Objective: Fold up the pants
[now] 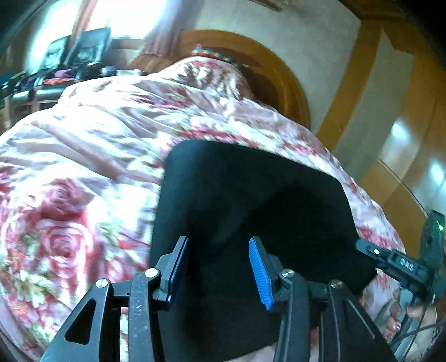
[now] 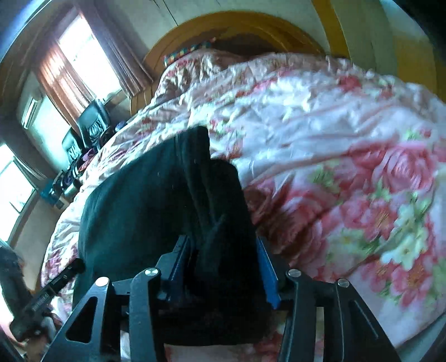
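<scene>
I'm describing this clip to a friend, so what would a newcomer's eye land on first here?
First, the black pants lying on the bed in front of both claws, dark against the pink rose-print quilt that fills most of each view. The left claw stands open over the cloth, and bunched fabric sits between the right claw fingers. Behind curves a wooden headboard.

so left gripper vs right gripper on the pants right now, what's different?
The left gripper has its jaws apart with dark pants lying flat in the gap, not visibly pinched; the right gripper has a thick bunch of pants filling the space between its jaws, so it appears clamped. The cloth at the left gripper looks smooth, while at the right gripper it is creased. Both have blue pads and work over the floral quilt.
</scene>
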### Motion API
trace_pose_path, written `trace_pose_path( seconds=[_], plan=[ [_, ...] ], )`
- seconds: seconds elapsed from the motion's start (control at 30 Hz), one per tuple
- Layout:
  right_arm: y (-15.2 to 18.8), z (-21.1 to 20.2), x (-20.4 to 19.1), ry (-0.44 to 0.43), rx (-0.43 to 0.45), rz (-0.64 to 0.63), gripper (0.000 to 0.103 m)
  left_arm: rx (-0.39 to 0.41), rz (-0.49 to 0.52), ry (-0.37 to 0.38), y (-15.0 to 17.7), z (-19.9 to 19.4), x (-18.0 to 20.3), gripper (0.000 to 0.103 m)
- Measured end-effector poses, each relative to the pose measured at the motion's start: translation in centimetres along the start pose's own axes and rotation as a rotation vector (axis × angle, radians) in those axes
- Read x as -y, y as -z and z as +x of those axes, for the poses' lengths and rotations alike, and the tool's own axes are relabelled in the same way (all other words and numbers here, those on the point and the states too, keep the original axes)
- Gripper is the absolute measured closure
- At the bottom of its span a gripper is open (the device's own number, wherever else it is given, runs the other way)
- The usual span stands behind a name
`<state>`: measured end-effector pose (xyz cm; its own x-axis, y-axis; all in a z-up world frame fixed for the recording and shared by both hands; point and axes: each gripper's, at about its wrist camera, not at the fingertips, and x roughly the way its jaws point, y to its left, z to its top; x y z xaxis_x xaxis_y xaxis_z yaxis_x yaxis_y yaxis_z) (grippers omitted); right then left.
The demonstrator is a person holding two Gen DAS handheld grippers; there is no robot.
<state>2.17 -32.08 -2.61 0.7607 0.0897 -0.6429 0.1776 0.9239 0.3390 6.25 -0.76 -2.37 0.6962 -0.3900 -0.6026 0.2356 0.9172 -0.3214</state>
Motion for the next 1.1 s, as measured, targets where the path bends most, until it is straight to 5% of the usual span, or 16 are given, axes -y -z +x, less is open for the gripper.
trace_pose_path(
  seconds=[0.23, 0.37, 0.6, 0.7, 0.93, 1.1],
  plan=[
    [-3.6, -0.1, -6.1, -0.052, 0.09, -0.245, 0.053, 0.009, 0.012, -0.032, -2.5, 1.0, 0.6, 0.057],
    [-5.1, 3.5, -10.3, -0.109, -0.003, -0.384, 0.053, -0.05, 0.096, -0.114, -4.2, 3.7, 2.5, 0.057],
    [-5.7, 9.8, -7.6, 0.066, -0.152, -0.269, 0.055, -0.133, 0.156, -0.152, -4.8, 7.9, 3.4, 0.054],
    [-4.9, 10.5, -5.3, 0.035, -0.134, -0.184, 0.057, -0.139, 0.171, -0.157, -4.7, 9.2, 3.5, 0.053],
    [-4.8, 9.4, -5.6, 0.006, -0.093, -0.21, 0.057, -0.125, 0.152, -0.136, -4.4, 8.1, 3.0, 0.053],
    [-3.2, 6.0, -6.4, -0.006, -0.053, -0.247, 0.045, -0.122, 0.089, -0.117, -3.6, 6.1, 2.2, 0.053]
  ],
)
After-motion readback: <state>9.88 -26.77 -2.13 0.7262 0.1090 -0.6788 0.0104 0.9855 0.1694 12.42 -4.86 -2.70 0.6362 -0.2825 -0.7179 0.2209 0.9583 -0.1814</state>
